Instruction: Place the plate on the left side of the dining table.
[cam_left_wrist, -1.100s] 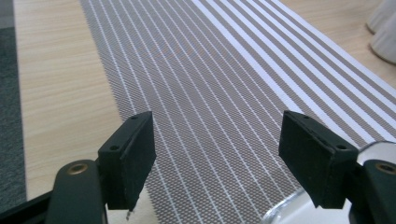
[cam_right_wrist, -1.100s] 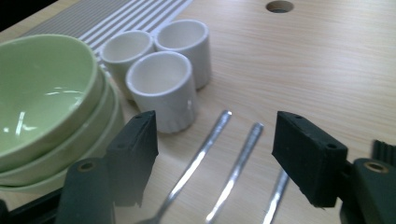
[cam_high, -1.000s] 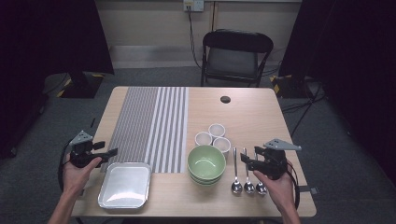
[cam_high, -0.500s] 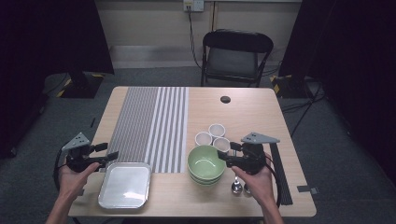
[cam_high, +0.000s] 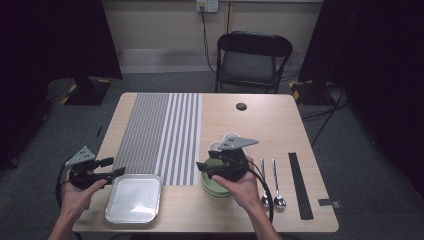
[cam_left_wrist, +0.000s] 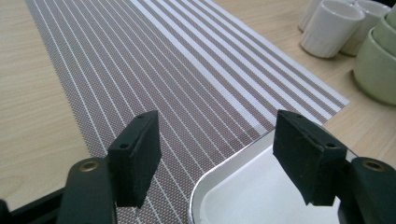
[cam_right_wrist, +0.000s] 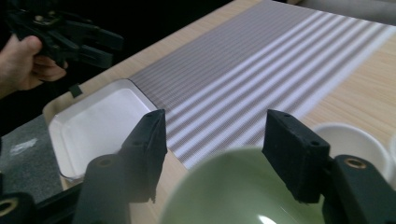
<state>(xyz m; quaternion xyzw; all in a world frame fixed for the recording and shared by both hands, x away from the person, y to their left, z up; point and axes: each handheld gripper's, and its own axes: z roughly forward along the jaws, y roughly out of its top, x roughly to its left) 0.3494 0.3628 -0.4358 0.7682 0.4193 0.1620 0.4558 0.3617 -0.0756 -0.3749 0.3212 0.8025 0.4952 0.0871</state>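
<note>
1. High view: stacked green ceramic bowls (cam_high: 216, 186) sit at the table's near edge, under the right gripper (cam_high: 204, 169); its parted jaws, just been closing, grip nothing.
2. Left gripper (cam_high: 118, 167) gapes empty beside one metal tray (cam_high: 134, 198).
3. Two steel spoons (cam_high: 271, 182) lie to the right of the bowls.

Studio: black curtains (cam_high: 55, 40), folding chair (cam_high: 254, 62), table (cam_high: 260, 120).
</note>
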